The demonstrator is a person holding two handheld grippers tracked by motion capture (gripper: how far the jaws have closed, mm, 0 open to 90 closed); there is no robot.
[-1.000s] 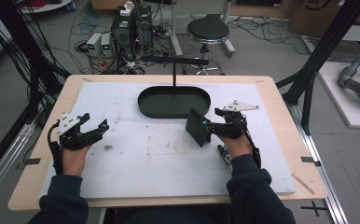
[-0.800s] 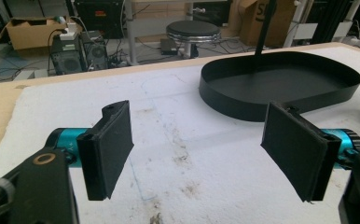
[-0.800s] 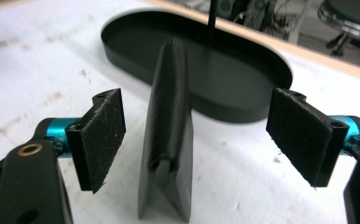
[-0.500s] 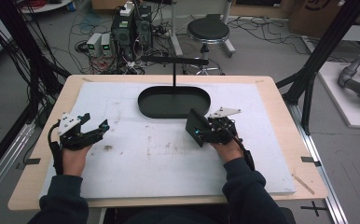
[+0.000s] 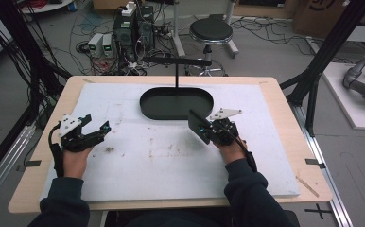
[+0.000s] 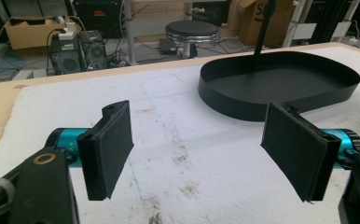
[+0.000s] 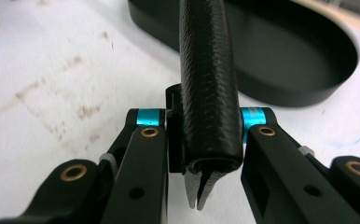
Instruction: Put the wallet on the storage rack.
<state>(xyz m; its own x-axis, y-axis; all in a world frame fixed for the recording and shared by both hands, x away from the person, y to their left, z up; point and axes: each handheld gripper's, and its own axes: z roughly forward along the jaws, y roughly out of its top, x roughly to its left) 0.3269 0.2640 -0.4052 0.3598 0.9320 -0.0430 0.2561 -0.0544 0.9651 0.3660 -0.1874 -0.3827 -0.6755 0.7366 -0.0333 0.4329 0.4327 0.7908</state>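
The right gripper [image 5: 208, 128] is gripping a flat black wallet [image 7: 209, 79], its jaws clenched on both faces of it. The wallet is showing a grained, leather-like black surface with a rounded folded spine, and two thin layers are sticking out of its lower edge in the right gripper view. In the high view the wallet [image 5: 197, 126] is appearing as a dark rectangular slab, tilted and held off the white mat [image 5: 171, 161], just in front of the black oval tray [image 5: 176, 103], toward the tray's right end. The tray is a shallow dish with a low wall, and a thin black post [image 5: 176, 75] is rising from its far side with a horizontal bar on top. The left gripper [image 5: 93, 131] is sitting well to the left of the tray, over the mat, with its jaws released and spread wide apart; the left gripper view is showing bare stained mat between its two pads [image 6: 108, 147]. Compared with the frames from a second ago, the right gripper and wallet are sitting a little nearer the person and slightly farther from the tray's front wall, while the left gripper is remaining in the same place with the same jaw spread.
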